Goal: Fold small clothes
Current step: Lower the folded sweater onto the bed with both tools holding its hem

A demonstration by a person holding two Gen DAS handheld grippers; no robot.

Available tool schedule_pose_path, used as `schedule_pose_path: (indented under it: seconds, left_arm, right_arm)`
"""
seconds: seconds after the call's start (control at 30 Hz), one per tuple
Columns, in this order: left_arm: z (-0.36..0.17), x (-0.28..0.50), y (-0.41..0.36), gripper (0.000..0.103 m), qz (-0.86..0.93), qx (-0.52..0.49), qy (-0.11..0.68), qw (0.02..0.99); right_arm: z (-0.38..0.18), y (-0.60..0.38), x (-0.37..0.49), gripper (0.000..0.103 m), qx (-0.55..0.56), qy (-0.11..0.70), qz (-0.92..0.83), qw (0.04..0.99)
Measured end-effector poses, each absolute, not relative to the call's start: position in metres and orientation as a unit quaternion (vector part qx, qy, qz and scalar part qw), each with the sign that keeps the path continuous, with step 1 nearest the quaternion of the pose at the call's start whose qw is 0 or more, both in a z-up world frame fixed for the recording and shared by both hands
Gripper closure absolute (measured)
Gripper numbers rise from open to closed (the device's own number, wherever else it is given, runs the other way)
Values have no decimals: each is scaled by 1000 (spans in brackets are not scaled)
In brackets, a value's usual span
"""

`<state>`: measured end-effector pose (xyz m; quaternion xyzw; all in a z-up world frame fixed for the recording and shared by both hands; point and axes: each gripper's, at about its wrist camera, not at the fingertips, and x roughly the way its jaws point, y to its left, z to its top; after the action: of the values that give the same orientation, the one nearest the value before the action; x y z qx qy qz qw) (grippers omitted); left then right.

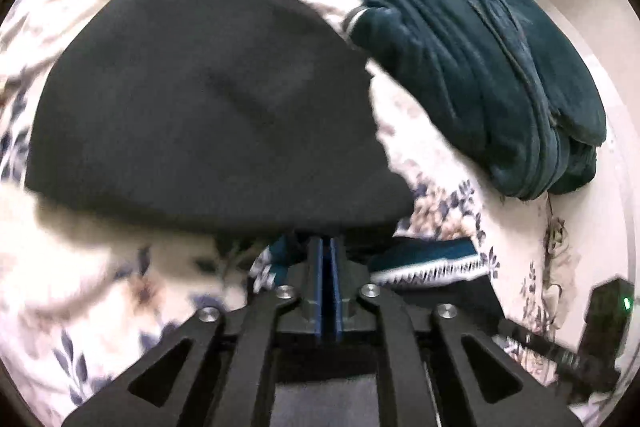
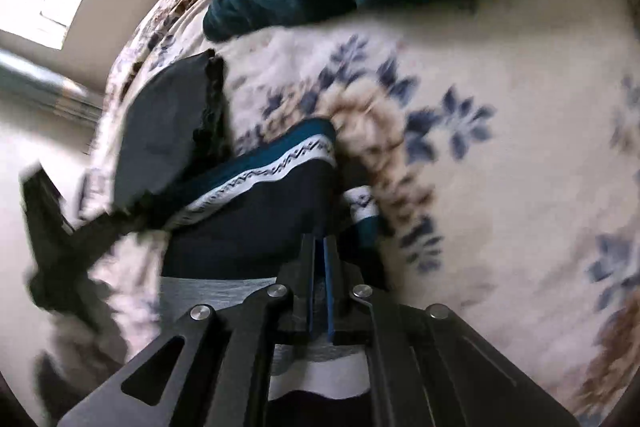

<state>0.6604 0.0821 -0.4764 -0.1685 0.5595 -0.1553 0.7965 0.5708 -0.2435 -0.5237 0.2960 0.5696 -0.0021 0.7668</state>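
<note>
Both grippers, left and right, are pinching the black garment, likely mid-fold; next, laying its edge flat on the floral bedspread.

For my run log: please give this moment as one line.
left gripper: shut on black cloth | right gripper: shut on navy garment | teal pile: on floral bedspread

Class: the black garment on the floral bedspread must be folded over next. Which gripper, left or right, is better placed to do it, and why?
Probably left. The left gripper is shut on the black garment at its near edge, while the right gripper is shut on the navy patterned-band garment.
</note>
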Motion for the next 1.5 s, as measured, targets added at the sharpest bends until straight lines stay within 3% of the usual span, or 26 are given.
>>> schedule_pose_path:
  seconds: [0.07,0.1,0.13,0.23,0.27,0.3,0.33,0.5,0.63,0.77,0.83,0.9,0.93,0.97,1.0,1.03,1.07,1.13,1.3,1.37,1.4,1.43,1.5]
  left_arm:
    - [-487,652,89,75,-156,-181,572,785]
    - [-499,650,91,60,-151,-182,587,774]
    - [-508,653,90,49,-149,-184,599,765]
    - [-542,659,84,50,-148,-195,630,737]
    - [-541,658,83,60,-142,-188,618,750]
    - [-533,656,80,89,-143,-177,601,766]
    - [-523,655,75,94,-154,-164,589,776]
    - [-470,644,59,95,-185,-114,524,824]
    - [-488,666,57,90,-174,-120,552,807]
    - [-505,668,70,80,-153,-159,602,768]
    - [-496,657,78,65,-155,-176,594,770]
    - [-495,643,84,50,-167,-203,597,758]
    - [-499,638,81,48,-173,-205,605,750]
    - [-504,633,76,48,-175,-192,609,749]
    - [-507,630,77,56,-171,-175,605,758]
    - [-503,625,74,92,-167,-153,590,775]
    - [-499,622,73,94,-171,-144,580,783]
    - [-488,618,79,95,-169,-156,558,797]
    - [-485,611,90,95,-149,-166,554,802]
    - [-489,610,94,95,-144,-167,557,801]
    - [-489,610,95,95,-143,-169,558,800]
    - [-490,611,92,95,-142,-170,558,800]
    - [-489,611,89,95,-141,-166,558,801]
  right_arm:
    - [-526,-248,580,80,304,561,0,770]
    - [-531,-250,590,60,306,560,2,770]
    - [-534,-249,597,55,308,564,3,766]
    - [-565,-243,632,58,305,604,17,736]
    - [-571,-239,639,68,292,614,22,733]
    - [-566,-231,643,95,250,611,6,751]
    - [-560,-225,643,94,226,607,5,762]
    - [-503,-196,624,95,123,531,-11,838]
    - [-485,-193,618,95,100,511,-51,852]
    - [-513,-209,634,94,78,592,-93,796]
    - [-512,-235,617,88,197,585,-60,784]
    - [-510,-247,596,87,247,583,-36,773]
    - [-513,-247,590,86,259,586,-23,768]
    - [-522,-247,583,86,269,602,-13,752]
    - [-531,-247,579,86,278,613,-9,739]
    - [-539,-244,574,86,286,620,-4,731]
    - [-546,-245,568,86,298,622,-10,724]
    - [-544,-244,562,100,318,602,-12,733]
    - [-513,-241,552,98,323,568,0,757]
    - [-516,-237,555,87,316,595,5,739]
    - [-522,-235,554,64,314,612,8,725]
    - [-524,-238,551,52,314,616,5,722]
    - [-531,-240,542,53,315,619,-3,720]
